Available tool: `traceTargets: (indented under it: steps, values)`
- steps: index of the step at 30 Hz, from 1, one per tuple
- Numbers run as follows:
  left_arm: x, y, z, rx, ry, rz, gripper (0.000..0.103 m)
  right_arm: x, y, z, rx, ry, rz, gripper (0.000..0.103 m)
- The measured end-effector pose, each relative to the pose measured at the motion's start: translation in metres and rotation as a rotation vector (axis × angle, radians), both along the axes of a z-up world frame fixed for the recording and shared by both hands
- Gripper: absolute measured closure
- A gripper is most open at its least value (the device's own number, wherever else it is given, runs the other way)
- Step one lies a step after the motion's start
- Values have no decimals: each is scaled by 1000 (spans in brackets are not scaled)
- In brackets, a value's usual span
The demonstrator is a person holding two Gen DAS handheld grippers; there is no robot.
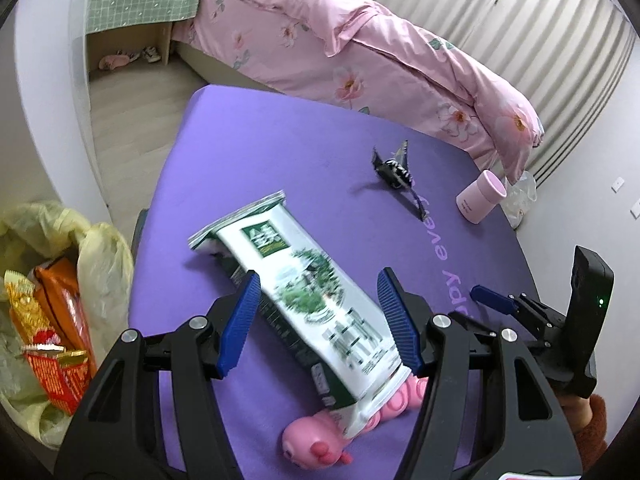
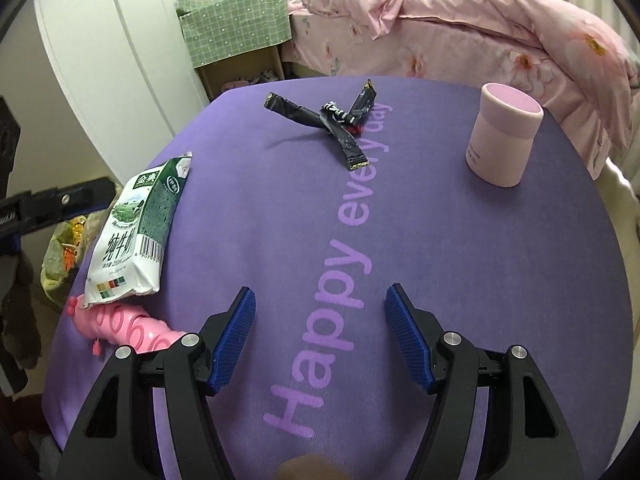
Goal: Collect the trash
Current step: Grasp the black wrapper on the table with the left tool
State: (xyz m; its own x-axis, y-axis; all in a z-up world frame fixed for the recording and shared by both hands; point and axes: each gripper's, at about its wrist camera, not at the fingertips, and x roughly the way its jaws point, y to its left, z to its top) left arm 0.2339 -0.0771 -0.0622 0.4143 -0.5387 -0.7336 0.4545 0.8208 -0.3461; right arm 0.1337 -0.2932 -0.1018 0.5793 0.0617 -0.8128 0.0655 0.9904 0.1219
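The bed (image 2: 460,32) with its pink floral quilt (image 1: 384,64) runs along the far side of the room, touching or just beside the far edge of the bench (image 2: 460,280), whose purple cover bears the words "Happy every day" in lighter letters. Off the bench's left edge sits a yellowish trash bag (image 1: 100,256), open, with orange and red-gold wrappers (image 1: 52,320) inside it. On the left part of the bench lies a green and white milk carton (image 2: 136,236), flattened and tilted, its near end resting on a pink plastic toy (image 2: 124,328) that lies near the bench's near-left edge. A pink cylindrical cup (image 2: 502,136) stands upright at the far right of the bench, well apart from the carton. Between them, toward the far side, lies a crumpled black wrapper (image 2: 332,124) with twisted strips sticking out. The left gripper (image 1: 320,320) hovers over the carton with its blue-padded fingers (image 1: 240,320) spread on either side of it; the pads do not press on the carton, so the fingers stand partly open and hold nothing. The right gripper (image 2: 322,340) hangs over the near middle of the bench above the lettering, its fingers (image 2: 408,340) wide apart with only bare purple cover between them
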Motion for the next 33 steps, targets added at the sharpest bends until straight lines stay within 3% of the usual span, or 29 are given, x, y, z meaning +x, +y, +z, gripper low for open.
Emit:
traceTargets:
  steps: [7,14,21,26,27,28,31,32,33]
  values:
    - [22,-40,10,14,-87,-152,45,-10,-6,1,52,7,-1,39]
    - [63,-98,7,0,-23,-238,45,-41,-5,2,47,19,67,39]
    - [99,-167,-9,135,-65,-220,45,-59,-9,2,55,-31,26,39]
    - [109,-196,-28,207,-1,-299,47,-61,-5,3,27,-42,31,39]
    - [108,-199,-30,224,-4,-314,51,-61,-3,3,17,-42,34,39]
    - [107,-200,-31,232,-3,-323,64,-62,-1,3,3,-43,38,39]
    - [104,-194,-27,206,-13,-334,76,-63,-1,3,0,-48,38,39]
    - [102,-189,-24,199,-27,-331,87,-64,-2,2,5,-50,35,39]
    - [99,-182,-20,191,-38,-323,88,-64,-2,2,15,-54,30,39]
